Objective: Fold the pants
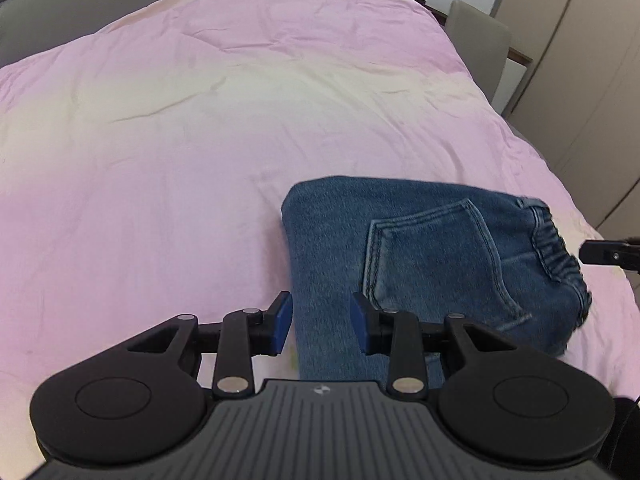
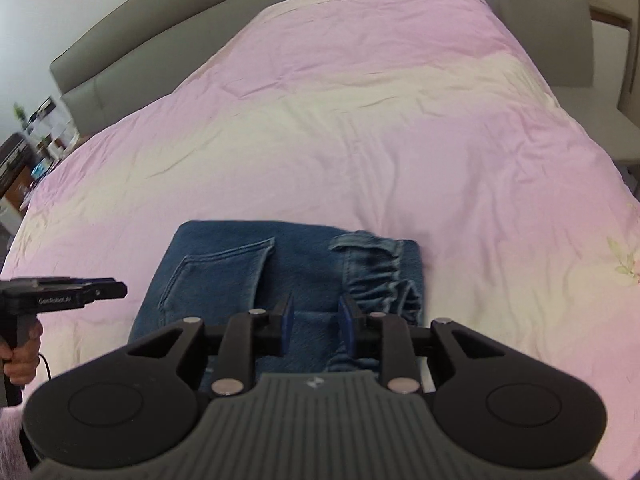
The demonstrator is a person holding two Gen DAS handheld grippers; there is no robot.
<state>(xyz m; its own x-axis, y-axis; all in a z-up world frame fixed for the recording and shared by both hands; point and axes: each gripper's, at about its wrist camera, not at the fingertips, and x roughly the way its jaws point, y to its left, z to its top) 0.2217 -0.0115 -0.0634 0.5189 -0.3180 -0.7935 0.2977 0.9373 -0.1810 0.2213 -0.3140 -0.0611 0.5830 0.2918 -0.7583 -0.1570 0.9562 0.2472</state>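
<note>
Blue denim pants [image 1: 420, 256] lie folded in a compact stack on the pink bed cover, back pocket up and elastic waistband at the right. My left gripper [image 1: 322, 326] is open and empty, hovering over the stack's left near edge. In the right wrist view the pants [image 2: 280, 272] lie just ahead. My right gripper [image 2: 316, 326] is open and empty above the near edge, by the gathered waistband [image 2: 384, 276]. The left gripper also shows at the left in the right wrist view [image 2: 100, 290], and the tip of the right gripper shows at the right edge in the left wrist view [image 1: 600, 254].
The pink bed cover [image 1: 200, 160] spreads wide beyond the pants. A grey headboard [image 2: 200, 20] stands at the far end. A grey chair [image 1: 480, 32] and wardrobe doors [image 1: 592, 80] stand to the right of the bed. A cluttered shelf [image 2: 28, 140] stands at the far left.
</note>
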